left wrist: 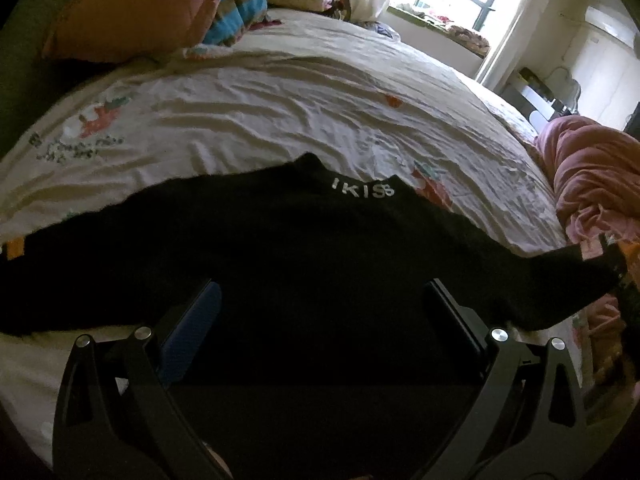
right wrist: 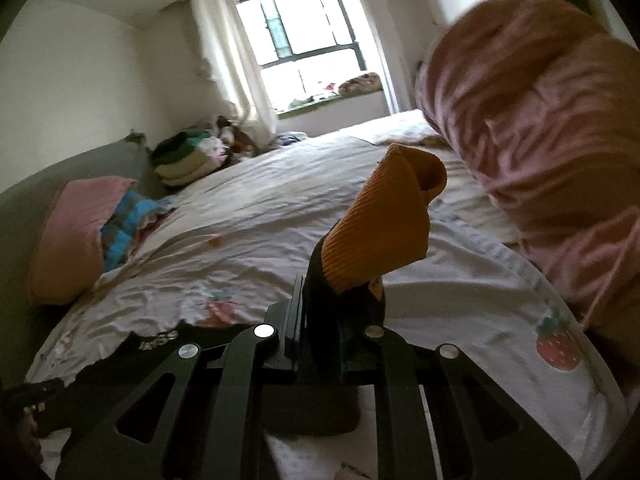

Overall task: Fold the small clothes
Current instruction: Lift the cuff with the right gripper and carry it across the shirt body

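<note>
A black sock (left wrist: pixel 304 240) with white lettering and orange ends lies stretched across the white printed bed sheet (left wrist: pixel 280 112). My left gripper (left wrist: pixel 320 312) is open, its fingers spread above the sock's middle, holding nothing. My right gripper (right wrist: pixel 340 312) is shut on the sock's end, and the orange ribbed cuff (right wrist: pixel 384 224) sticks up past its fingers. In the left wrist view the right gripper (left wrist: pixel 616 264) shows at the far right, pinching that end. The rest of the sock (right wrist: pixel 160 344) trails to the lower left in the right wrist view.
A pink crumpled duvet (right wrist: pixel 540 140) rises at the right of the bed. A pink pillow (left wrist: pixel 132 8) and a striped blanket (left wrist: pixel 240 8) lie at the headboard. Folded clothes (right wrist: pixel 188 156) are stacked near the window (right wrist: pixel 304 28).
</note>
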Tool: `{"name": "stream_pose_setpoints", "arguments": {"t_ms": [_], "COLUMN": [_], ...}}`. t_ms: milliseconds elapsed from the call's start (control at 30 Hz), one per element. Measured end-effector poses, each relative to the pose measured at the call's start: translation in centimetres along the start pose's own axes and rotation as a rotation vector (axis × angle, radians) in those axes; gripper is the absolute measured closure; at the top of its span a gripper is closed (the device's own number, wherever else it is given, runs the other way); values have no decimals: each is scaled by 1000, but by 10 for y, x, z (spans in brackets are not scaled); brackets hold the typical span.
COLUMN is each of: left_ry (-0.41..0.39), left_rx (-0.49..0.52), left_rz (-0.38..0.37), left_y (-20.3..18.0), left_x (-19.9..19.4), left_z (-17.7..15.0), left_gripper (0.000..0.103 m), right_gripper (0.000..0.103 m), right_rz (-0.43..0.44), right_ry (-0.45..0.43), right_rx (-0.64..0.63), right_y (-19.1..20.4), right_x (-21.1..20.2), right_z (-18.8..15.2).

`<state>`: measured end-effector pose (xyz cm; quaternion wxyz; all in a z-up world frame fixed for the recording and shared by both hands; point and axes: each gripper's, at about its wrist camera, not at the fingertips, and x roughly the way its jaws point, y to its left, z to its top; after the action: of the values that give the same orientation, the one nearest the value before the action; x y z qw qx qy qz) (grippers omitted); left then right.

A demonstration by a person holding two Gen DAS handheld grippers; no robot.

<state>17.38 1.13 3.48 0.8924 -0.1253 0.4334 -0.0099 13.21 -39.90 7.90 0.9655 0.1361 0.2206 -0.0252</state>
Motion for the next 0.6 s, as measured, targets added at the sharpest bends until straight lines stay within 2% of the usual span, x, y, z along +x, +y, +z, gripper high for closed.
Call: {"name": "stream_pose_setpoints", "arguments": {"t_ms": [333,500,600], "left_ry": [-23,-13,-16], "left_rx": [4,-55,-74], "left_rz": [-13,-55,-54], "left_y": [14,27,34], "left_x": [-12,-12,-12], "left_z": [2,3,2], "left_gripper": [9,9,9], "right_gripper": [92,92,92], "right_rz": [65,117,149], "right_ry": [10,34,52], "right_rx": [-119,-172,-197], "right_y": [65,99,121], "right_x": [0,3,8], "right_z": [-1,-10,-18]}}
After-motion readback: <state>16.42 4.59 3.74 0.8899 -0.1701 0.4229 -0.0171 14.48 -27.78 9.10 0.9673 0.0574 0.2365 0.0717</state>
